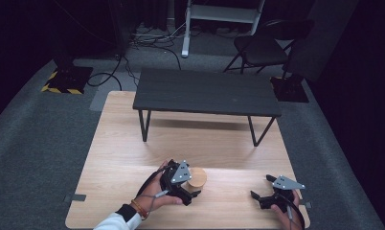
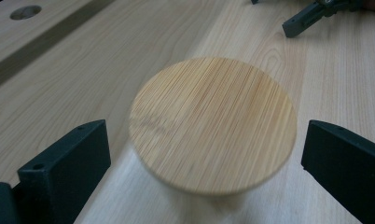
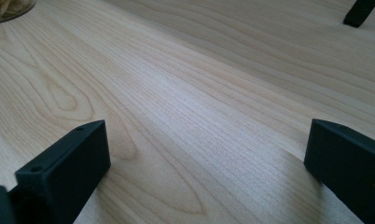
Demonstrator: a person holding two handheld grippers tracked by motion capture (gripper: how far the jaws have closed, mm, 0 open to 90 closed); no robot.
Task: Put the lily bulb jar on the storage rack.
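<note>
A round bamboo lid [image 1: 198, 177] stands near the front of the light wooden table [image 1: 118, 143]. In the left gripper view the lid [image 2: 212, 123] is raised a little off the tabletop, and what is under it is blurred. My left gripper [image 1: 190, 183] is open, with one jaw on each side of the lid [image 2: 204, 140] and not touching it. My right gripper [image 1: 261, 187] rests open at the front right, and only bare wood lies between its jaws [image 3: 206, 144]. Part of the right gripper [image 2: 311, 16] also appears beyond the lid in the left gripper view.
A low black bench [image 1: 207, 91] stands on the far half of the table; one of its legs [image 3: 360, 11] appears in the right gripper view. The rim of a see-through container [image 3: 8, 9] sits at that view's top left. A folding chair [image 1: 262, 45] stands on the carpet beyond.
</note>
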